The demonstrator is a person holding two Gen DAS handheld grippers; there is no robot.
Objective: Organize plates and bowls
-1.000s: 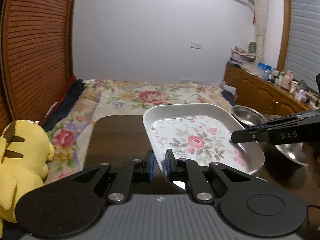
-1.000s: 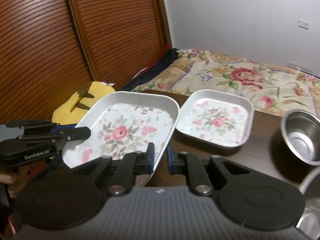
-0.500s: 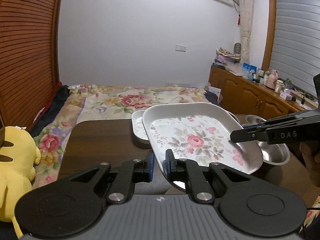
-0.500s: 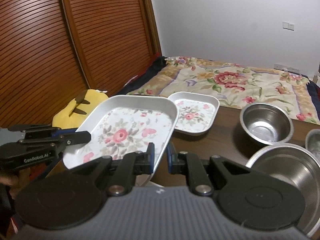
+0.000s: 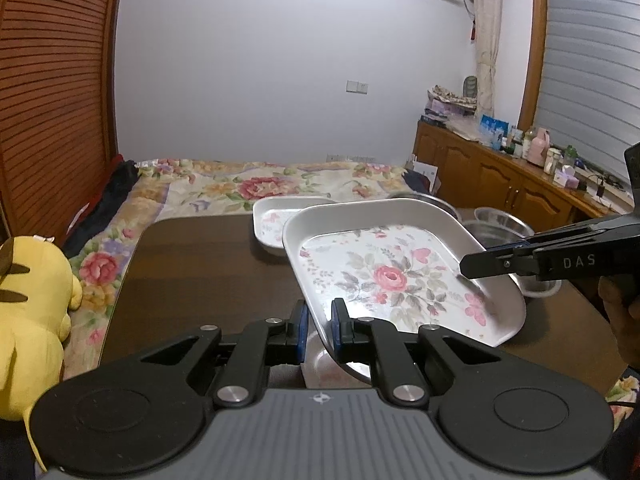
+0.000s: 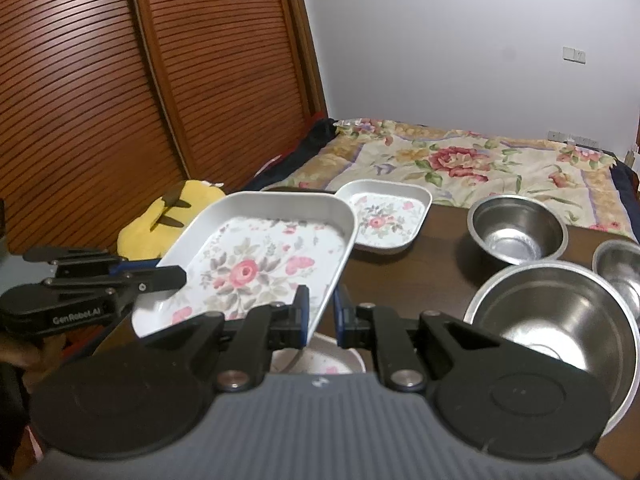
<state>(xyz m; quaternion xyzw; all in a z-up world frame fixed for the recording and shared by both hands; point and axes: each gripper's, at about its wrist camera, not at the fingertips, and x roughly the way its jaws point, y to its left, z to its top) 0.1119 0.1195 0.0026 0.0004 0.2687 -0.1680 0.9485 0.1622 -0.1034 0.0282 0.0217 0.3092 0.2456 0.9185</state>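
The left gripper (image 5: pixel 319 330) fingers (image 5: pixel 299 330) pinch one edge of a large floral tray (image 5: pixel 394 272), while the right gripper (image 6: pixel 320 314) fingers (image 6: pixel 301 314) clamp the opposite edge, holding it tilted above the dark wooden table (image 5: pixel 200 264). Beneath the raised tray, part of another floral dish (image 6: pixel 324 360) shows on the table. A smaller floral tray (image 6: pixel 386 216) rests near the table's far edge. To the right stand three steel bowls: a large one (image 6: pixel 556 320), a medium one (image 6: pixel 518 230) and a third (image 6: pixel 620 268) at the frame's edge. A yellow plush toy (image 5: pixel 28 312) lies beside the table, with a flowered bed (image 6: pixel 460 164) behind.
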